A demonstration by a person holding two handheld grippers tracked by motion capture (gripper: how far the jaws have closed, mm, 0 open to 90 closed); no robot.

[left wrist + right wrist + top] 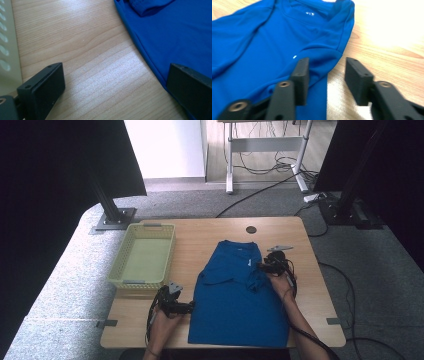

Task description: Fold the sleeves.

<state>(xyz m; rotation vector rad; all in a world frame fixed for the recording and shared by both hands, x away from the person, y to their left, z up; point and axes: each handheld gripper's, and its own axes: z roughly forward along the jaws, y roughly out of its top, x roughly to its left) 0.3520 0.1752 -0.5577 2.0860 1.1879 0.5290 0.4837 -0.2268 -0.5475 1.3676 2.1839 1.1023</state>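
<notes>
One blue shirt (235, 295) spread flat on the wooden table (205, 237), collar toward the far edge, hem toward the near edge, both sleeves folded inward onto the chest. One pale yellow-green basket (142, 255) on the table to the left of the shirt, well apart from it, nothing seen inside. Two grippers, one per hand. One dark round cap (251, 229) in the table surface beyond the collar. Small white mark near the collar (310, 13) and another small white tag by the folded right sleeve (294, 57); both too small and blurred to read. Left gripper (187, 306) low at the shirt's left edge, just above the hem; fingers (42, 87) wide apart, one over bare wood close beside the basket wall, the other over the blue edge, nothing clamped between them; cannot tell whether the fingertip touches the cloth. Right gripper (261, 266) at the shirt's right side, by the folded sleeve; fingers (301, 75) parted to a moderate gap, the left one lying over the sleeve fold, the right one over bare table just beside the shirt edge, cloth not pinched. Black cables trailing from both grippers toward the near edge. Grey carpet and more cables on the floor beyond the table
</notes>
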